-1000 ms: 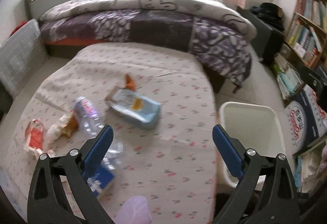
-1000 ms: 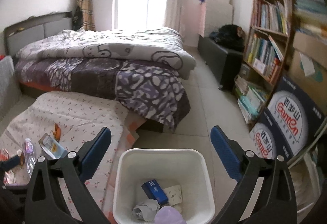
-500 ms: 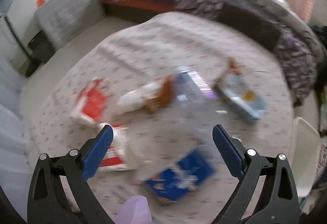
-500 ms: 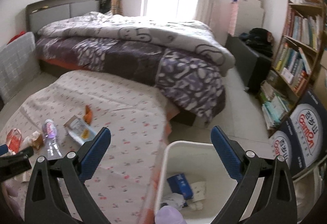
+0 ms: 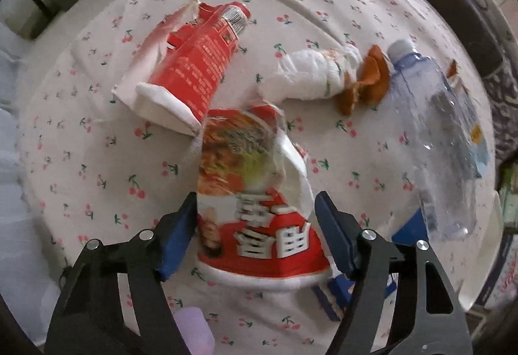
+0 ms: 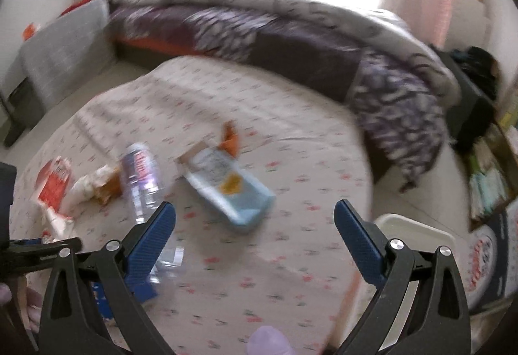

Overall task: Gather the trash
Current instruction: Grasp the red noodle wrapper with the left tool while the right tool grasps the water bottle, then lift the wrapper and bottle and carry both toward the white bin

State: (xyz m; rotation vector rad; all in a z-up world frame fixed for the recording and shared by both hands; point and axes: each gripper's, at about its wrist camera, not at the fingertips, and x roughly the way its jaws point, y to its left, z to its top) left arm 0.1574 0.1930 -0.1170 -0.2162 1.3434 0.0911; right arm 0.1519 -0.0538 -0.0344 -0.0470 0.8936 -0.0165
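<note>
My left gripper points steeply down, its blue-padded jaws just closing in around a crumpled red-and-white noodle wrapper; the left pad meets its edge while the right shows a sliver of gap, so I judge the clamp not yet made. My right gripper hangs with jaws wide apart and nothing between them. Around the wrapper, on the cherry-print cloth, still lie a red torn carton, a wad of white tissue with orange peel, a clear plastic bottle, a flat blue box and a pale blue packet. The white plastic bin stands at the cloth's edge. I reckon most of the collecting remains.
</note>
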